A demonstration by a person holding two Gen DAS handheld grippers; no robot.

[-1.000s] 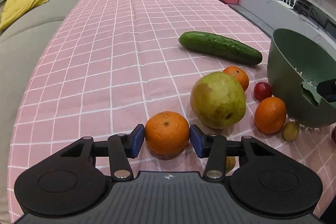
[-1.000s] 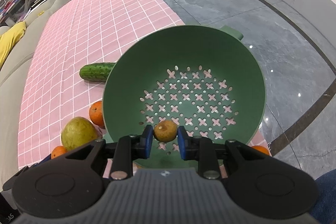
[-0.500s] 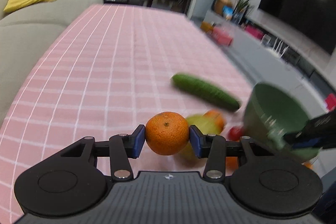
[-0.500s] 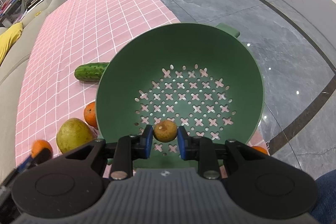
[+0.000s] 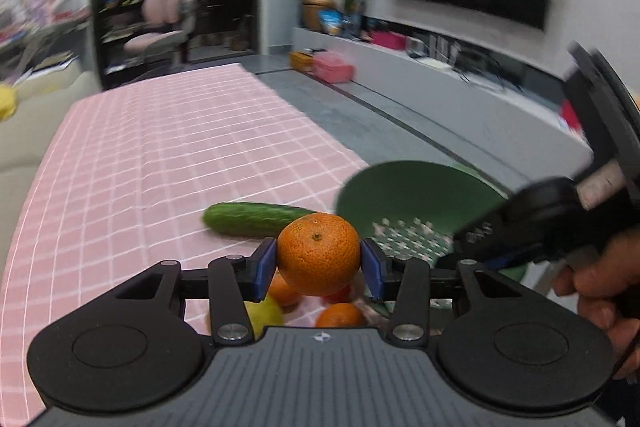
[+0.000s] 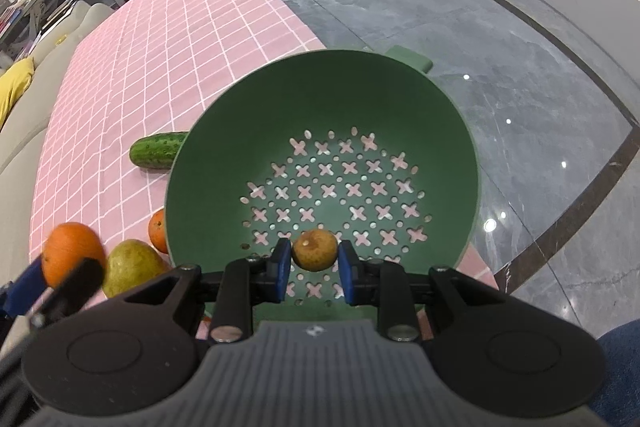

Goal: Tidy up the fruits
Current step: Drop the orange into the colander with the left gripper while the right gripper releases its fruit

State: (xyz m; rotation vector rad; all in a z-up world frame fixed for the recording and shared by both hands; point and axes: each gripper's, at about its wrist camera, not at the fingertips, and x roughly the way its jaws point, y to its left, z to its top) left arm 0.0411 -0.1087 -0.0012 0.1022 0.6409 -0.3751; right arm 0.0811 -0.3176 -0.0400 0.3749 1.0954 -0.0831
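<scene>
My left gripper [image 5: 319, 263] is shut on an orange mandarin [image 5: 319, 253] and holds it in the air above the table, left of the green colander [image 5: 404, 195]. My right gripper [image 6: 314, 265] is shut on a small brown round fruit [image 6: 315, 250] over the near part of the colander's [image 6: 320, 95] perforated floor. The held mandarin also shows in the right wrist view [image 6: 72, 253] at the far left. A green pear [image 6: 132, 267], another orange [image 6: 157, 230] and a cucumber [image 6: 158, 151] lie on the pink checked cloth left of the colander.
Under my left gripper lie an orange [image 5: 340, 315], the pear [image 5: 262, 311] and a red fruit [image 5: 338, 295]. The cucumber [image 5: 256, 219] lies behind them. The table's right edge drops to grey floor [image 6: 480, 27]. A sofa [image 6: 24, 131] runs along the left.
My left gripper has lifted the mandarin off the cloth and swung right toward the colander. My right gripper has stayed over the colander with the small fruit.
</scene>
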